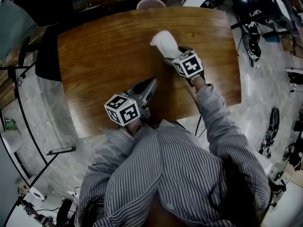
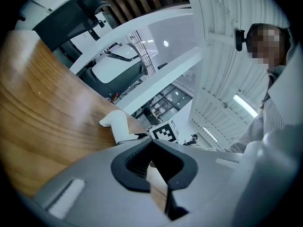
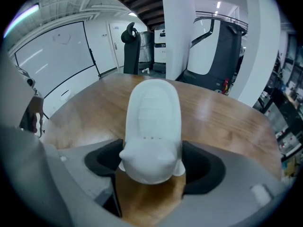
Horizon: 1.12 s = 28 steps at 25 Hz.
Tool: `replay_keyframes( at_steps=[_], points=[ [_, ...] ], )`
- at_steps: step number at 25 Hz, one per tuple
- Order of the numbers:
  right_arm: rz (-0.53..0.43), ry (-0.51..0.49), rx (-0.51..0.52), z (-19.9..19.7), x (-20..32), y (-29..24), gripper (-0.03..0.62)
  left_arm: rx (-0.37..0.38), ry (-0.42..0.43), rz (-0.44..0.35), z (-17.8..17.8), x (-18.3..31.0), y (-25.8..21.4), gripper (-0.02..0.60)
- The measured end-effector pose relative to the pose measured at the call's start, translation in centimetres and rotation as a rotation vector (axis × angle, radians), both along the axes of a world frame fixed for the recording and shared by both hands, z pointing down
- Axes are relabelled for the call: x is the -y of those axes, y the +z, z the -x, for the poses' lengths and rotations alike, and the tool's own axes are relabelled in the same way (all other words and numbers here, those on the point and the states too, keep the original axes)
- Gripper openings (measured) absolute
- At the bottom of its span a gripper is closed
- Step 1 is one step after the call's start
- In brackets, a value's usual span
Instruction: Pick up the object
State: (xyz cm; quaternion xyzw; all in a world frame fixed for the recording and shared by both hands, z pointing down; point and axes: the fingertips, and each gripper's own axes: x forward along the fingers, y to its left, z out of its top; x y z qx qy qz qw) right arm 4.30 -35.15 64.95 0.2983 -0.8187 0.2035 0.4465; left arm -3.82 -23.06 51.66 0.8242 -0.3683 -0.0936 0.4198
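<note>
The white object [image 1: 164,42] is a smooth, matte, rounded piece, long and bulging, with faint cross ridges and three tiny dots on its upper face [image 3: 152,126]. It sits over the far right part of the wooden table [image 1: 94,56], pinched at its near end by the right gripper [image 1: 171,56]. In the right gripper view the dark pads press against both of its sides, and its far end sticks out ahead of the jaws. From the left gripper view it juts up at a slant [image 2: 116,124]. Whether its underside touches the wood, I cannot tell.

The left gripper [image 1: 150,85] hovers nearer the person, over the middle of the near half. Its grey jaws are pressed together at the tips with nothing between them, and only wood shows through the gap behind.

Each gripper carries a marker cube [image 1: 122,110] printed with black-and-white square patterns.

The tabletop is brown veneer with a wavy grain, a soft sheen and rounded corners. Bare wood spreads wide to the left of the object, and the far edge lies a little beyond it. A black chair [image 1: 47,56] stands against the left edge, and a pink mesh basket [image 1: 150,3] sits past the far edge. Pale marble floor [image 1: 265,89] surrounds the table. The person's sleeves [image 1: 218,122] are finely striped.
</note>
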Motion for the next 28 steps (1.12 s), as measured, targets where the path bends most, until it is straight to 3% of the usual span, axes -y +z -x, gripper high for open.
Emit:
replay_keyframes(
  at_steps=[6, 14, 23, 28],
  points=[
    [0.026, 0.057, 0.181, 1.0, -0.3, -3.4, 0.388, -0.002, -0.005, -0.014, 0.2, -0.1, -0.6, 0.000],
    [0.032, 0.103, 0.311, 0.8, -2.0, -5.8, 0.373, 0.009, -0.014, -0.048, 0.3, 0.0, -2.1, 0.000],
    [0.035, 0.264, 0.609, -0.4, -2.0, -10.2, 0.298, 0.017, -0.016, -0.086, -0.2, 0.0, -3.7, 0.000],
    [-0.004, 0.275, 0.717, -0.9, -2.4, -13.4, 0.281, 0.023, -0.021, -0.124, 0.0, 0.1, -5.1, 0.000]
  ],
)
